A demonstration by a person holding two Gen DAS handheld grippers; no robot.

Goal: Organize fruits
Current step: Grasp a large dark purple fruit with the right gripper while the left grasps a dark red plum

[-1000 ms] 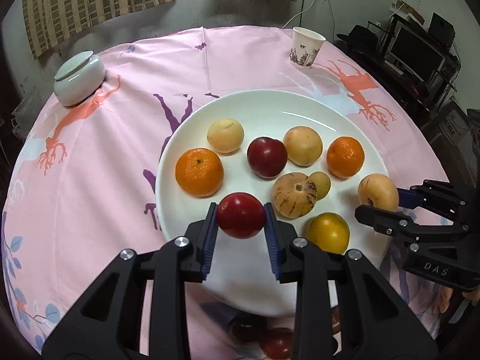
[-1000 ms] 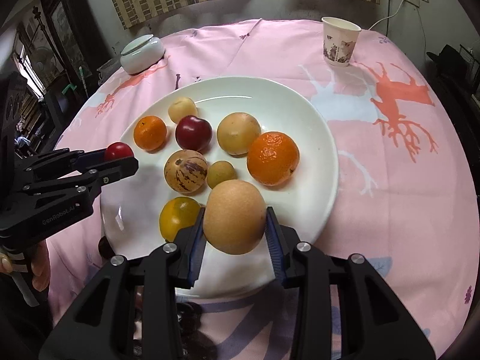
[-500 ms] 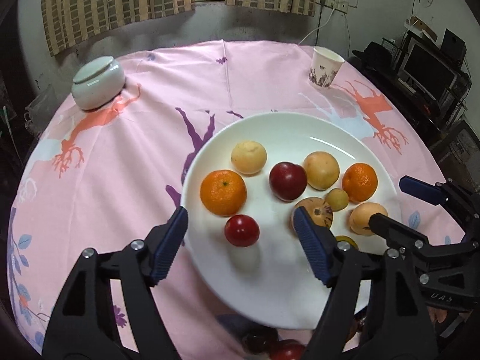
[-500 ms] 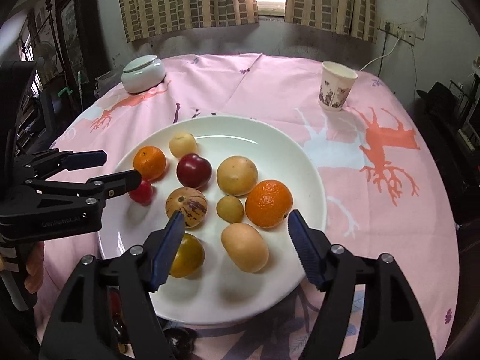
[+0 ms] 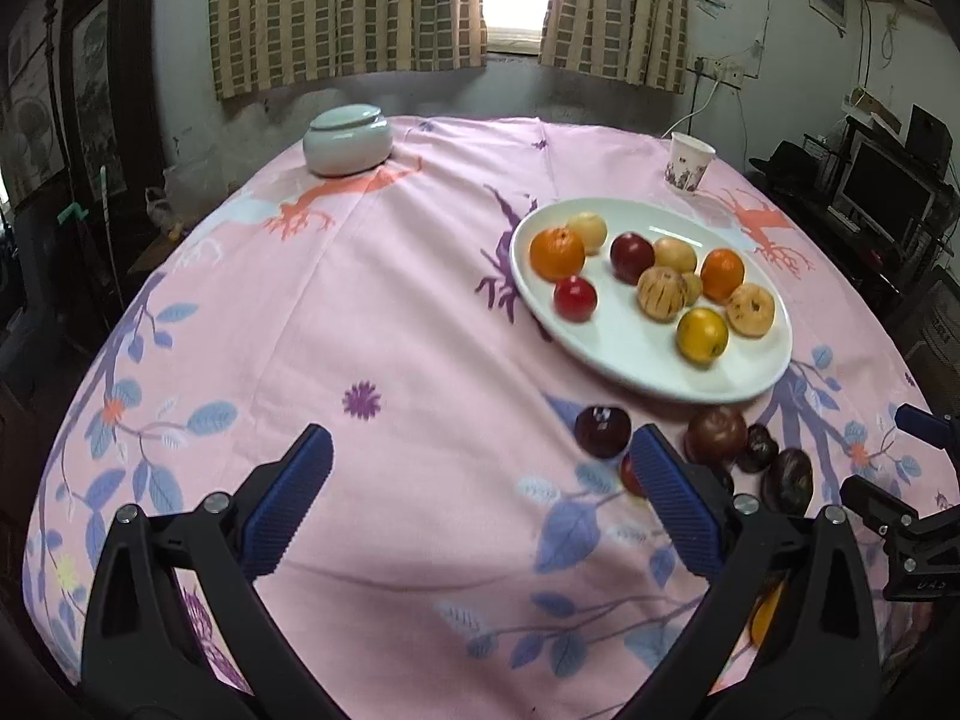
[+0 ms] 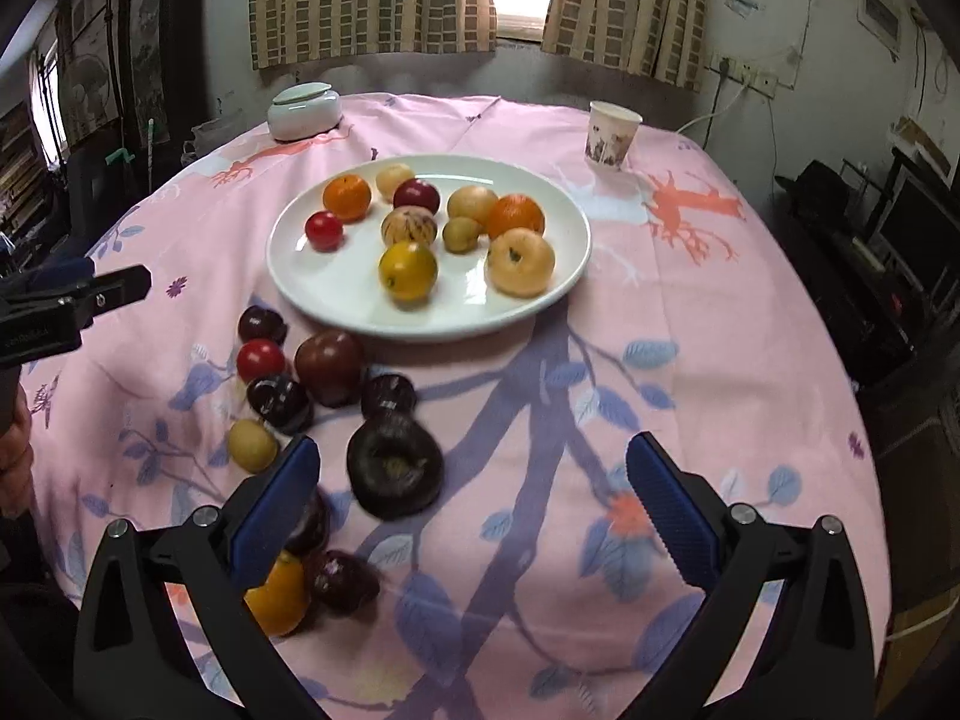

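A white plate (image 6: 336, 300) holds several fruits, among them a small red fruit (image 6: 324, 230), a tan pear (image 6: 519, 261) and a yellow fruit (image 6: 408, 270); the plate also shows in the left wrist view (image 5: 648, 366). Loose fruits lie on the cloth in front of it: a dark plum (image 6: 395, 469), a brown-red fruit (image 6: 329, 366), a red tomato (image 6: 260, 359) and an orange one (image 6: 277, 594). My left gripper (image 5: 480, 498) is open and empty above the cloth, left of a dark plum (image 5: 602, 431). My right gripper (image 6: 474, 498) is open and empty, just right of the loose fruits.
The round table has a pink patterned cloth (image 5: 360, 324). A pale lidded jar (image 5: 347, 139) stands at the back left and a paper cup (image 5: 690, 163) at the back right. Dark furniture and a monitor (image 5: 888, 198) stand beyond the right edge.
Both grippers let go of their fruits, the red fruit and the tan pear, onto the plate, opened wide and pulled back and up from the plate to the table's near side.
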